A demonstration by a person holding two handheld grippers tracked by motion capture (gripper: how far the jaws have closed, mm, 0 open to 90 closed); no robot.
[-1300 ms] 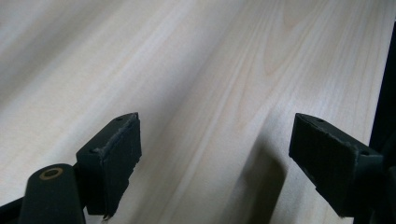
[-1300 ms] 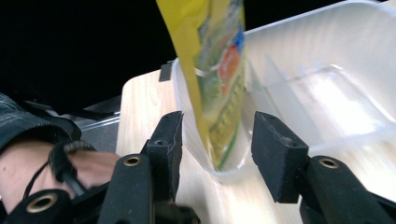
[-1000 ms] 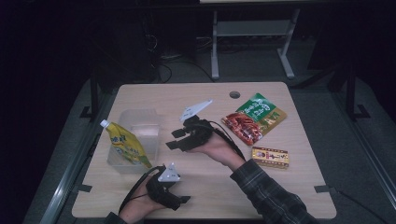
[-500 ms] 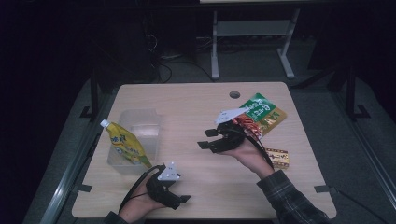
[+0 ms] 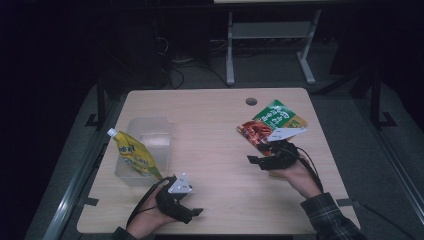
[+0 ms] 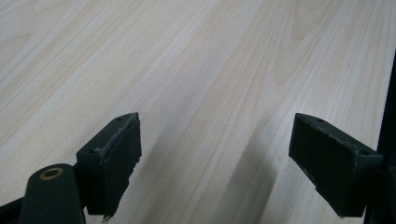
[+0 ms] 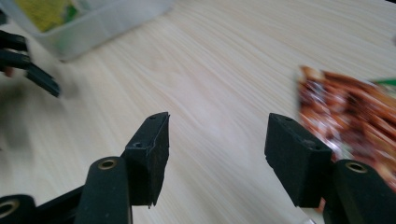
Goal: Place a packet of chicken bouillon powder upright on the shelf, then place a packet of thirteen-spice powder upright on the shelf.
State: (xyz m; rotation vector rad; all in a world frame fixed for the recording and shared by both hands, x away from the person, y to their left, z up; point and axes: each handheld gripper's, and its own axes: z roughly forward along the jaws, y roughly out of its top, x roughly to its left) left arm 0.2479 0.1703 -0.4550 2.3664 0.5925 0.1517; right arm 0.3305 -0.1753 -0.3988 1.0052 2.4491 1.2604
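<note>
High view: right gripper (image 5: pixel 256 160) beside red packet (image 5: pixel 255 131) near tabletop's right edge, jaws apart, just widening, nothing between; left gripper (image 5: pixel 196 213) apart, empty.

A red snack packet (image 5: pixel 256 131) printed with a reddish-brown food picture lay flat on the right side of the table, toward the far edge. Its far corner lay against a green packet (image 5: pixel 278 115); which overlapped the other was unclear. Its near-right corner was hidden from above.
</note>
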